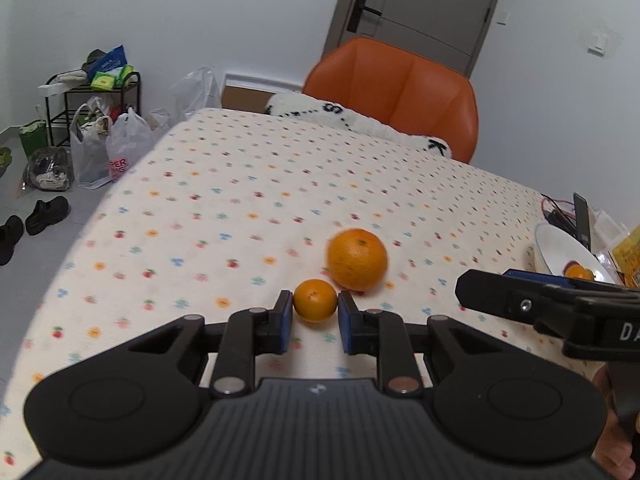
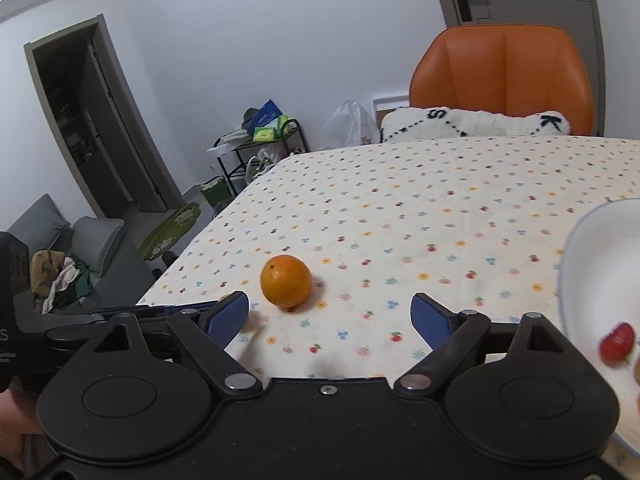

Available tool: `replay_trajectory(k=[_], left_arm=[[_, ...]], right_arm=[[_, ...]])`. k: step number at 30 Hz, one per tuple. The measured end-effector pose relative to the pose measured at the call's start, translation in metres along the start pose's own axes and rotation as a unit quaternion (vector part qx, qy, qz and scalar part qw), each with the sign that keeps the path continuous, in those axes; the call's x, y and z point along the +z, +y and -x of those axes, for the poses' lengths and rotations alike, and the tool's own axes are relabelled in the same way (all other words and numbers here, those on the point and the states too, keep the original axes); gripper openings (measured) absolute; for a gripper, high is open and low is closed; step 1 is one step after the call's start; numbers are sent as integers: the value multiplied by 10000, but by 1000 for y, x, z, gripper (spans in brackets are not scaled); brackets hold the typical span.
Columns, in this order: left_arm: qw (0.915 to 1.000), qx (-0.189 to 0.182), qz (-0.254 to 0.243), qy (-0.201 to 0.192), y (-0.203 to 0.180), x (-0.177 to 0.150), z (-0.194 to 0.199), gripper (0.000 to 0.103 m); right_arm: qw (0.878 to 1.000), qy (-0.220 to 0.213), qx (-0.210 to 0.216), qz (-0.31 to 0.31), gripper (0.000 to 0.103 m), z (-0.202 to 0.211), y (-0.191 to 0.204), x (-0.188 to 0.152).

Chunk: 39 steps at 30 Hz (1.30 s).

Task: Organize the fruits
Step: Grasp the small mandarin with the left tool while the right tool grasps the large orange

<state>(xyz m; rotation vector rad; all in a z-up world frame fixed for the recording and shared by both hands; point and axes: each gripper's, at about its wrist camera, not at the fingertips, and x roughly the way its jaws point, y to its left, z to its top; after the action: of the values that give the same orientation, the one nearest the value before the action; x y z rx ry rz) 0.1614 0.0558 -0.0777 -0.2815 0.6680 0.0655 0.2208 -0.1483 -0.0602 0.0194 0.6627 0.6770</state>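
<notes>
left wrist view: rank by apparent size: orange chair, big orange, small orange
1. orange chair, largest, though farthest away.
2. big orange.
3. small orange, smallest though nearest, sitting between the left gripper pads.

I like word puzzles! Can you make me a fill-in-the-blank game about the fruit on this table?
1. The left gripper has its fingers around the ____ orange.
2. The right gripper is ____ and holds nothing.
3. The strawberry lies in the white ____.
4. The chair behind the table is ____.

Missing words: small; open; bowl; orange
</notes>
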Motion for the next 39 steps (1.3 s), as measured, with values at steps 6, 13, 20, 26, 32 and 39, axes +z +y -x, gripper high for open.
replay_trajectory(k=[6, 13, 20, 26, 32, 39], left_arm=[[9997, 132, 192, -84, 23, 7, 5, 22], [9990, 202, 361, -177, 44, 13, 10, 22], [9984, 200, 476, -209, 59, 15, 12, 22], [9984, 155, 493, -221, 59, 15, 11, 22], [9990, 111, 373, -240, 45, 16, 13, 22], [9993, 42, 210, -314, 21, 17, 19, 22]], right_arm=[[9998, 79, 110, 109, 84, -17, 15, 8], [9993, 210, 199, 240, 79, -35, 30, 11], [9989, 341, 165, 281, 68, -53, 38, 8], [9986, 421, 20, 334, 37, -63, 36, 3], [9991, 282, 27, 322, 36, -44, 29, 4], [9994, 90, 54, 321, 21, -19, 20, 5]])
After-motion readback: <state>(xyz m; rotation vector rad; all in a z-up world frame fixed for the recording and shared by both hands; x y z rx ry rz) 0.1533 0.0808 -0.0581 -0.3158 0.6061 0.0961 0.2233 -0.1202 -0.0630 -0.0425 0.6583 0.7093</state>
